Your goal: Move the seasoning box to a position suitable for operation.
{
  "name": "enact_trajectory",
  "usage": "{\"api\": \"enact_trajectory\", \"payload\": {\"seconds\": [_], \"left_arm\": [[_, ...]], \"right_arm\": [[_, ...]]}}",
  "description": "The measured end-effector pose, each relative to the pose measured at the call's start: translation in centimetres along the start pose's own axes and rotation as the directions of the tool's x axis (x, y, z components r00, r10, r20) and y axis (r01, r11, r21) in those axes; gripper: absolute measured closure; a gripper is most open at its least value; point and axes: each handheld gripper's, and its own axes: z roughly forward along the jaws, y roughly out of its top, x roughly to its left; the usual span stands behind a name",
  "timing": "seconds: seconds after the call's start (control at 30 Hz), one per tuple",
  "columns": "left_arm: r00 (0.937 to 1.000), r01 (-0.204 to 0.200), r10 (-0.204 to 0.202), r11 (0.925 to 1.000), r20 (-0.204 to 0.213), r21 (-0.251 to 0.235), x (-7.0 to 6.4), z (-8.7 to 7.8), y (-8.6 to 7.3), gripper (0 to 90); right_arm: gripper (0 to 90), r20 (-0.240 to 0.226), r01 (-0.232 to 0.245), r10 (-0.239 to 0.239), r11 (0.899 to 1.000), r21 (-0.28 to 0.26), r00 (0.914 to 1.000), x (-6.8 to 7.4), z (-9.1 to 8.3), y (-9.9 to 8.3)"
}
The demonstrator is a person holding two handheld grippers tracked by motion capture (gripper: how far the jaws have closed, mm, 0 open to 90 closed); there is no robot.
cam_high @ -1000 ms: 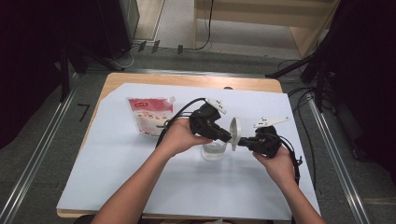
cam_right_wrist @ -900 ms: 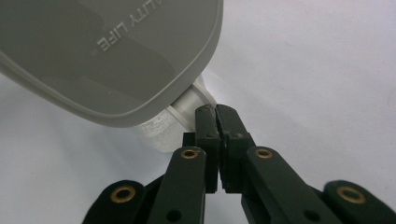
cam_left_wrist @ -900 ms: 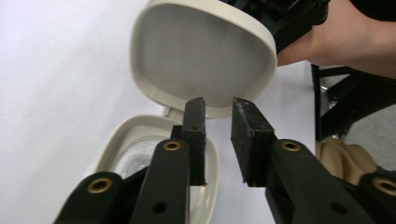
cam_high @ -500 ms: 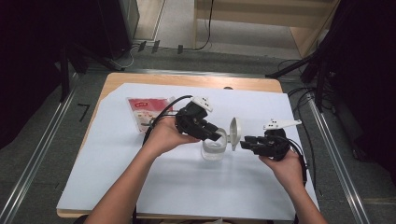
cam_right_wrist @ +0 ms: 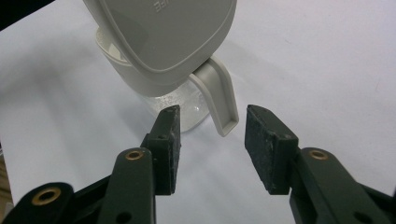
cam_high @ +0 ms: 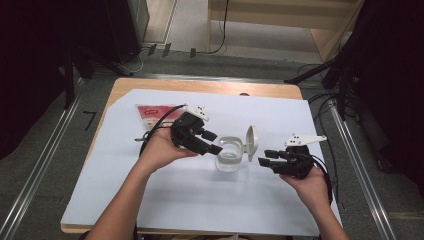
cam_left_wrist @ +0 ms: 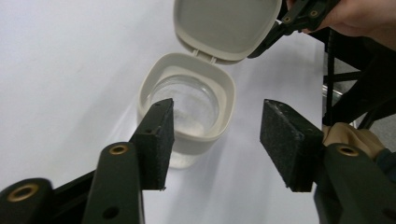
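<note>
A clear glass jar with a beige rim stands mid-table, its hinged beige lid flipped up on the right side. In the left gripper view the jar looks empty and the lid stands behind it. My left gripper is open at the jar's left, its jaws just short of the rim. My right gripper is open to the right of the lid, apart from it. In the right gripper view the jar's beige handle hangs just ahead of the open jaws, under the lid.
A red and white pouch lies flat at the back left of the white sheet. The wooden table edge runs along the far side. Metal rails flank the table on both sides.
The left gripper has drawn back a little to the left of the jar. The right gripper has moved right and away from the raised lid, which stays up.
</note>
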Motion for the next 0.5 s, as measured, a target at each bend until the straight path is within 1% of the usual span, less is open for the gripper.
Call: {"api": "enact_trajectory", "payload": {"seconds": [0.03, 0.1, 0.23, 0.33, 0.4, 0.47, 0.5], "left_arm": [[0.9999, 0.010, -0.010, 1.0000, -0.007, 0.000, 0.1, -0.3, -0.2, 42.7], [0.9995, 0.027, -0.027, 0.9996, -0.016, -0.002, 0.5, -0.8, -0.5, 42.5], [0.9987, 0.048, -0.048, 0.9988, -0.016, -0.011, 1.1, -1.6, -1.3, 41.5], [0.9983, 0.054, -0.055, 0.9985, -0.018, -0.008, 1.4, -2.0, -2.0, 41.8], [0.9983, 0.058, -0.058, 0.9983, -0.009, -0.003, 1.6, -2.2, -2.3, 42.7], [0.9986, 0.050, -0.050, 0.9987, -0.016, 0.003, 1.6, -2.6, -2.6, 42.9], [0.9986, 0.049, -0.049, 0.9988, -0.019, -0.005, 1.6, -2.9, -2.8, 42.8]], "right_arm": [[55.9, -0.004, -0.007, 0.007, 1.000, 0.004, 1.0000, 0.0, 0.0, 0.0], [55.4, -0.002, -0.017, 0.017, 1.000, 0.009, 0.9998, -0.1, 0.1, 0.0], [54.2, 0.007, -0.017, 0.017, 1.000, 0.005, 0.9998, -0.4, 0.1, 0.0], [54.4, -0.001, -0.019, 0.019, 1.000, 0.003, 0.9998, -0.5, 0.2, 0.1], [54.4, -0.002, -0.021, 0.021, 1.000, 0.006, 0.9998, -0.5, 0.3, 0.1], [54.5, -0.005, -0.014, 0.014, 1.000, 0.014, 0.9999, -0.5, 0.5, 0.2], [54.5, -0.005, -0.010, 0.011, 1.000, 0.012, 0.9999, -0.5, 0.6, 0.2]]}}
